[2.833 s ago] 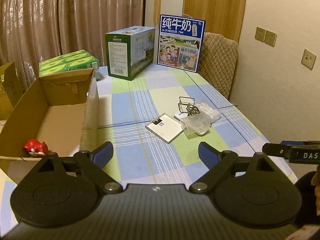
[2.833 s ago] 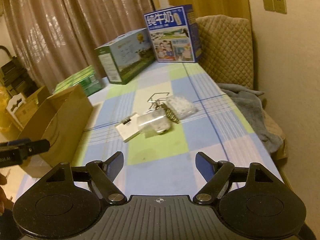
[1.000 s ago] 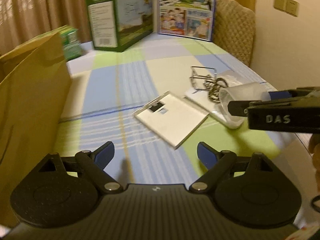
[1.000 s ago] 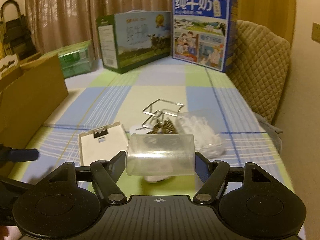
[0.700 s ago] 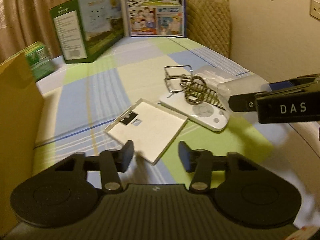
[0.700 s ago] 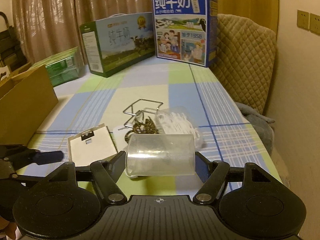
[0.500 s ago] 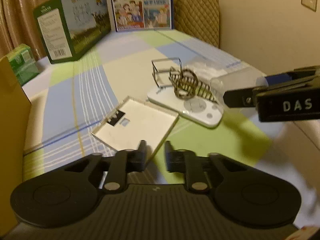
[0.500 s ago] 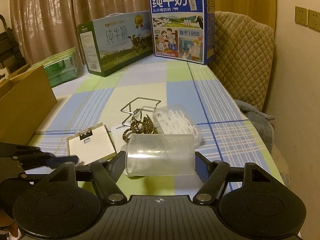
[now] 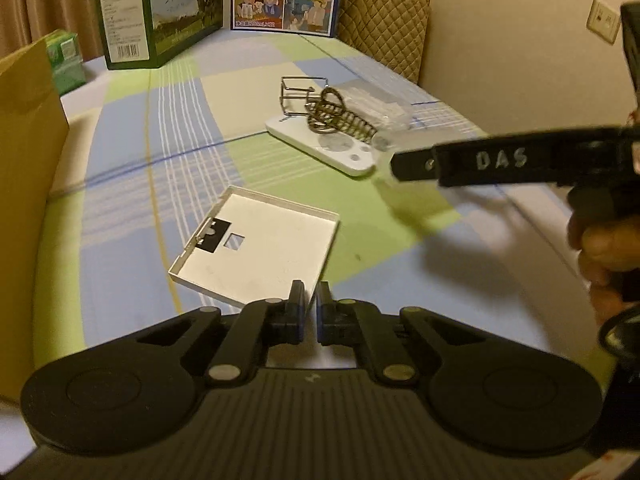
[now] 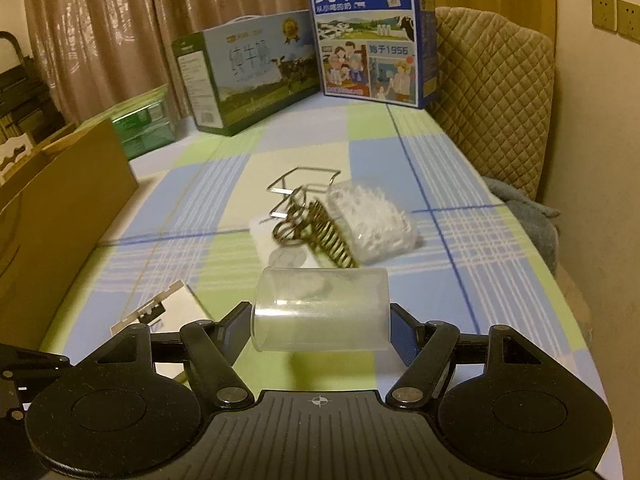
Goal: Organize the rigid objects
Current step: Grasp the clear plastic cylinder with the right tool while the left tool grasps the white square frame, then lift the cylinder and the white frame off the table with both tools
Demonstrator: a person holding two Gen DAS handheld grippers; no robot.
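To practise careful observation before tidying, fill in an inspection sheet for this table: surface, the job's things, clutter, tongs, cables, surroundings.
Surface: checked tablecloth, blue, green and cream, lying flat.
Job's things: clear cup; white cover, lying hollow side up; white remote under a spring coil; wire frame; bag of white pieces; cardboard box at the left edge.
Clutter: blue milk carton, green milk carton and green packs at the far end.
Tongs: left tongs closed, apparently pinching the white cover's near corner; right tongs grip the clear cup sideways.
Cables: nothing seen.
Surroundings: quilted chair, grey cloth, curtain, wall sockets.
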